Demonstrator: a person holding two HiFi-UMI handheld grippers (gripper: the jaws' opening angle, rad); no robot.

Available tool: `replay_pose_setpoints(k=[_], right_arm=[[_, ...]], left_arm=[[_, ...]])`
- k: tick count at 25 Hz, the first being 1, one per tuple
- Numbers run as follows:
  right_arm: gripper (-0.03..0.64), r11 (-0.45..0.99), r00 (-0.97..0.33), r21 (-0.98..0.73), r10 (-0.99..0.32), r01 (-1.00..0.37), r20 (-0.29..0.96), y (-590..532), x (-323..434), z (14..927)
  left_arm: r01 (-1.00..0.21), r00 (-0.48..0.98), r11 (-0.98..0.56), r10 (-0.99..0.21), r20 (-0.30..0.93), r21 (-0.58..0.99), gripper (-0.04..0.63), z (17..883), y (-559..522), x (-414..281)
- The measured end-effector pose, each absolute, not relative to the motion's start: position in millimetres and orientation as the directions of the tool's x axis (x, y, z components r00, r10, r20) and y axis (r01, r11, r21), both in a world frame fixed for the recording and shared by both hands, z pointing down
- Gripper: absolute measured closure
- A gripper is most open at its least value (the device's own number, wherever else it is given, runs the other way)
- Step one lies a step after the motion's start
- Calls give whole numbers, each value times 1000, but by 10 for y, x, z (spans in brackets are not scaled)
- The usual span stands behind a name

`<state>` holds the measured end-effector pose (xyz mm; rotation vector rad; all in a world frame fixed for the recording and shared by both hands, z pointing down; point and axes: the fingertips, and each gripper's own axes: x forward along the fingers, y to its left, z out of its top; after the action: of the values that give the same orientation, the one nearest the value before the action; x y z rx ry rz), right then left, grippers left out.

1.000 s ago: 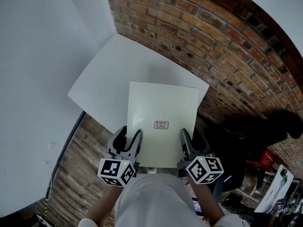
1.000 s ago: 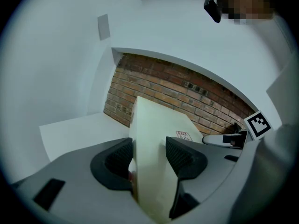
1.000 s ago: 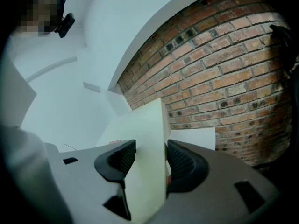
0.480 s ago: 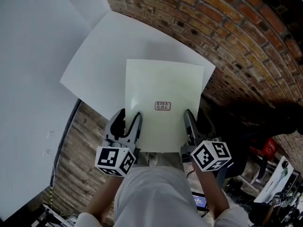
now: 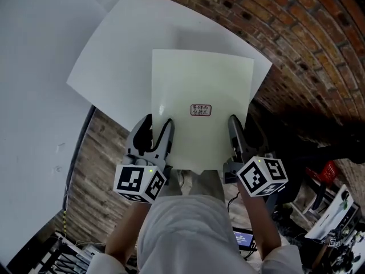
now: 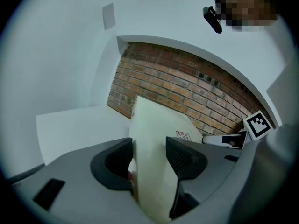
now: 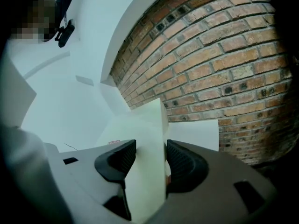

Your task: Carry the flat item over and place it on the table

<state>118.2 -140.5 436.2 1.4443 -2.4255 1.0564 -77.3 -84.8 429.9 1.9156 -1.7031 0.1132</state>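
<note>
I hold a pale, flat square board with a small printed label level above the white table. My left gripper is shut on the board's near left edge, and my right gripper is shut on its near right edge. In the left gripper view the board runs edge-on between the two pads of the left gripper, with the table beyond it. In the right gripper view the board stands between the dark pads of the right gripper.
A brick wall runs behind and to the right of the table. A white wall stands at the left. Wood-plank floor shows under the table's near edge. A red crate and loose gear lie at the lower right.
Both grippers have carried the board forward. More of it now lies over the white table, and the table sits nearer in view.
</note>
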Motion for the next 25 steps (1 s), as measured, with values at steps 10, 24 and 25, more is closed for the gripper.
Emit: replay_pose_setpoints(k=[10,24,25], right_arm=[[387,289,-538,-506,-705,-813,462,-1574,1245,4800],[387,269,-536,-510,-679,-817,502,-1955,1354,5380],[387,266,-536,-510,-676,-818,507,-1976,1360,5429]], left_arm=[[-931,184,-9,-876,446,365,363,4722,-994,-702],[-924,184,16,-857,482,382,365,5296,-1362,-595],[-923,184,19,-854,486,384,365,5345,-1383,-590]])
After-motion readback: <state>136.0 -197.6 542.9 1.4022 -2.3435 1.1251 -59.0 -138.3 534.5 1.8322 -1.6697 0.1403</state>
